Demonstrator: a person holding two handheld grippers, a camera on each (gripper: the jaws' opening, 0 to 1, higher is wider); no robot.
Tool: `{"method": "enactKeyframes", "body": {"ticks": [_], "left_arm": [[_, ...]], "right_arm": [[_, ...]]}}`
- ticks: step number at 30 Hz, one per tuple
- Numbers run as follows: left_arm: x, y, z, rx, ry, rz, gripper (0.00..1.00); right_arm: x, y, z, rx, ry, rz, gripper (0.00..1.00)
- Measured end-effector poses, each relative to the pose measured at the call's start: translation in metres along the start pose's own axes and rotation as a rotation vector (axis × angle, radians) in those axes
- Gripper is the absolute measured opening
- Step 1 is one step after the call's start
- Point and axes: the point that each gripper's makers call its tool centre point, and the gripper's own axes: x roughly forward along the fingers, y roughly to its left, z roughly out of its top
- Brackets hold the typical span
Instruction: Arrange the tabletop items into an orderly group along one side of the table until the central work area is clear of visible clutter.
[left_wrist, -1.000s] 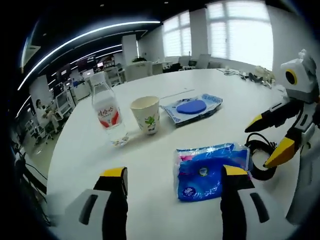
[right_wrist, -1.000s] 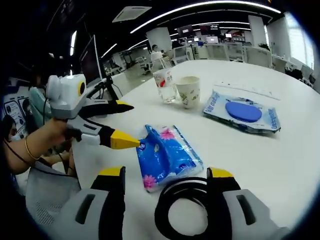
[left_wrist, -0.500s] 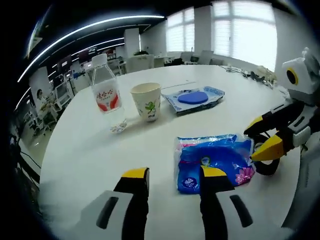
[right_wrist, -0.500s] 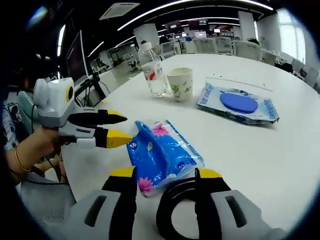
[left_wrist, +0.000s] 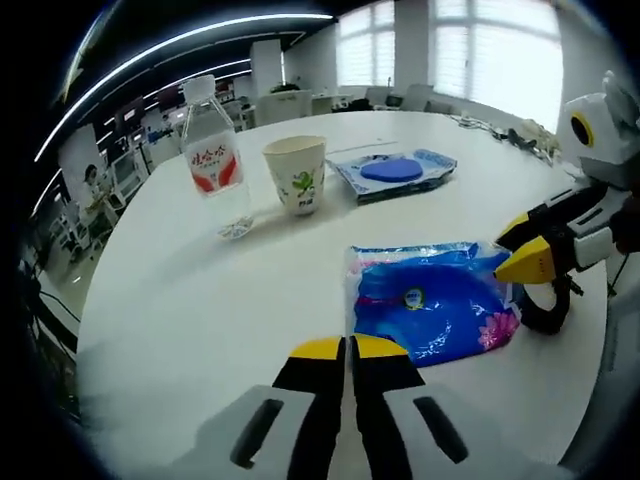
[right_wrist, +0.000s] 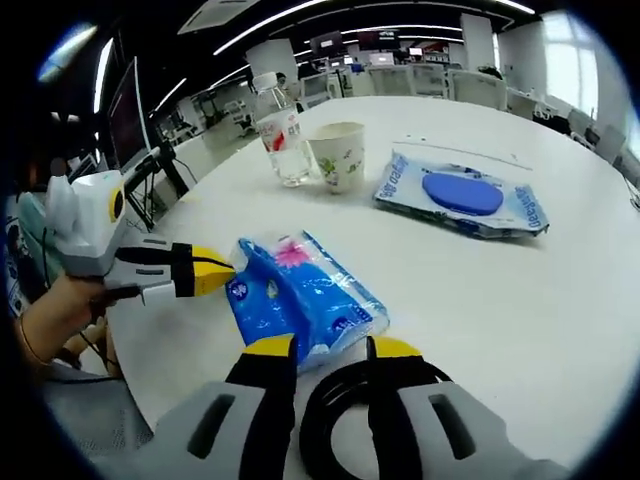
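A blue tissue pack (left_wrist: 430, 300) (right_wrist: 300, 295) lies on the round white table (left_wrist: 180, 300), right in front of both grippers. My left gripper (left_wrist: 350, 348) (right_wrist: 215, 272) is shut with nothing in it, its tips just short of the pack's edge. My right gripper (right_wrist: 332, 347) (left_wrist: 515, 255) has its jaws drawn close on one side of a black cable coil (right_wrist: 318, 410) (left_wrist: 548, 315) beside the pack. Farther back stand a clear water bottle (left_wrist: 213, 160) (right_wrist: 280, 135) and a paper cup (left_wrist: 297, 175) (right_wrist: 336, 155). A flat blue wipes pack (left_wrist: 393, 172) (right_wrist: 460, 195) lies past them.
A hand (right_wrist: 55, 310) holds the left gripper at the table's near edge. A thin white strip (right_wrist: 460, 152) lies behind the wipes pack. Small items (left_wrist: 500, 135) sit at the far rim near the windows. Office desks and monitors surround the table.
Both grippers have closed: the left from wide open to shut on nothing, the right narrowing onto the cable coil. The left gripper has drawn back from straddling the tissue pack.
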Motion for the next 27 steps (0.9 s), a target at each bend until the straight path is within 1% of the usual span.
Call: {"method": "enactKeyframes", "body": {"ticks": [4,6,8,10,12,15,19,23,27], "left_arm": [[-0.001,0.003,-0.001,-0.006,0.006,0.014,0.0],[-0.002,0.002,-0.001,-0.026,0.006,0.011,0.0],[-0.002,0.003,-0.002,-0.027,0.008,0.009,0.0],[-0.002,0.002,-0.002,-0.03,0.013,0.006,0.0],[-0.003,0.0,-0.002,-0.041,0.013,0.0,0.0],[-0.004,-0.003,-0.003,-0.047,0.014,-0.005,0.0],[-0.005,-0.005,-0.001,-0.053,0.013,-0.004,0.0],[-0.008,-0.008,0.001,-0.064,0.015,-0.013,0.0],[-0.01,-0.012,0.011,-0.091,-0.013,-0.03,0.0]], "right_arm": [[0.002,0.0,0.0,0.025,0.005,0.0,0.16],[0.002,0.0,0.001,0.047,0.003,0.001,0.13],[0.002,0.0,0.002,0.058,0.001,-0.002,0.11],[0.002,-0.001,0.003,0.054,-0.003,-0.001,0.08],[0.002,-0.001,0.004,0.056,-0.007,-0.003,0.07],[0.002,0.0,0.004,0.057,-0.004,0.01,0.02],[0.0,0.0,0.006,0.051,-0.011,0.009,0.0],[-0.004,-0.003,0.011,0.051,-0.024,0.014,0.0],[-0.01,-0.007,0.014,0.045,-0.028,0.009,0.0]]}}
